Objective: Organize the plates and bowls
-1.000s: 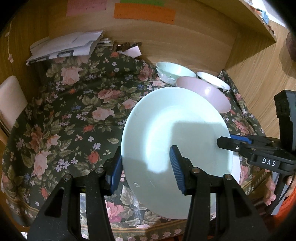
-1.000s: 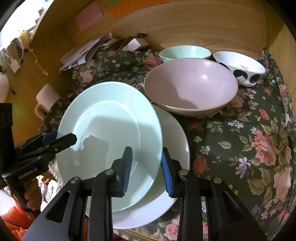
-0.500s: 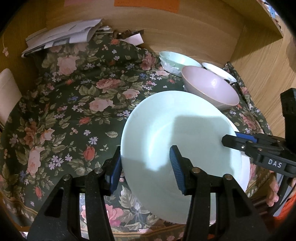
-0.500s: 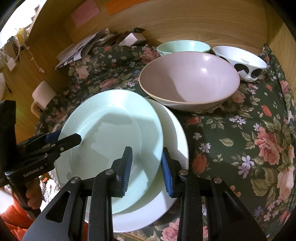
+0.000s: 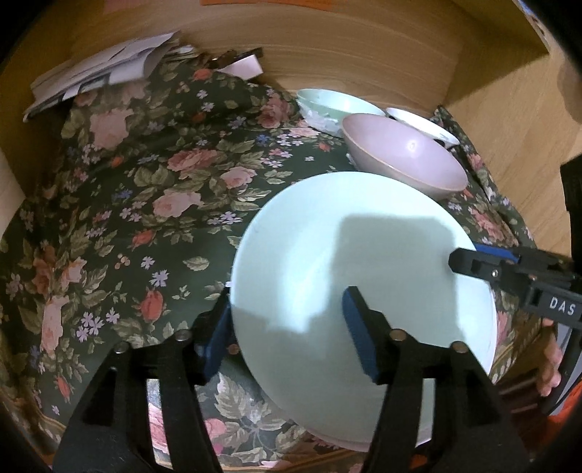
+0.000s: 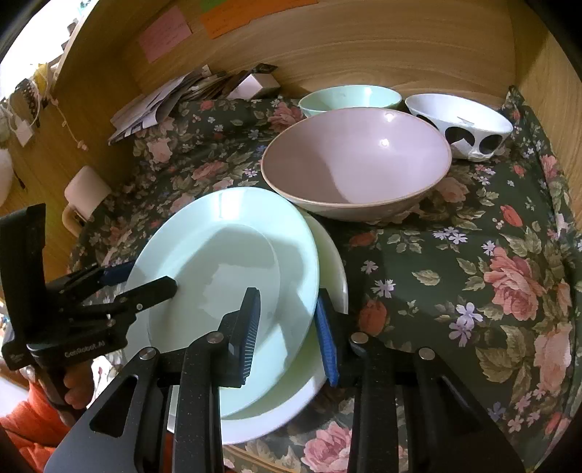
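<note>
The left tool [image 5: 287, 327] straddles the near-left rim of the mint plate [image 5: 363, 291], its jaws opening, pads off the rim. The right tool [image 6: 287, 327] is clamped on that plate's right rim. The plate lies on a white plate [image 6: 327, 254] on the floral-clothed counter [image 6: 473, 273]. At 12 o'clock sits a pink bowl [image 6: 356, 163]; beyond it, a mint bowl [image 6: 349, 98] and a white bowl with black spots [image 6: 462, 123].

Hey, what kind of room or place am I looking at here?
Probably a home desk or table nook, not a proper kitchen: a flowered tablecloth under household crockery like the pink bowl, loose papers heaped at the back, and sticky notes on the wooden wall.
</note>
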Available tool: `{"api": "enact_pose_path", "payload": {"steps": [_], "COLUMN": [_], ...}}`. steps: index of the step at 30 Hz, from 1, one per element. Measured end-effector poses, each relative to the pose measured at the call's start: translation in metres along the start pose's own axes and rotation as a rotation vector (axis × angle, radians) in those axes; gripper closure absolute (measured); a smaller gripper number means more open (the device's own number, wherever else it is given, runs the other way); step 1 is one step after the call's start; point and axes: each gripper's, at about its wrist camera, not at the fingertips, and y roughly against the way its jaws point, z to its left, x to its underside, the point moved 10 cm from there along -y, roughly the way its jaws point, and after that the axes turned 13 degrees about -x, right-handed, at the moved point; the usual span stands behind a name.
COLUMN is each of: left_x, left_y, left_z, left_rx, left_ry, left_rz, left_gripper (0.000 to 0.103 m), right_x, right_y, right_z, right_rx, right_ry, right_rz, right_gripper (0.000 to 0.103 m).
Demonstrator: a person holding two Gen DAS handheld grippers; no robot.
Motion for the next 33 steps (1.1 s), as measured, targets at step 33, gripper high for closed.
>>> {"api": "enact_pose_path", "payload": {"steps": [33], "left_x": [-0.117], "left_y": [0.049], "left_z": [-0.039], "left_rx": [-0.038], "left_ry": [-0.087], "left_rz": [-0.283], "left_gripper": [0.011], "right_x": [-0.074], "right_y": [0.082], "right_z": [-0.022], "right_rx": [0.147], "right_ry": [0.062], "right_rz": [-0.301], "right_gripper": [0.044]}}
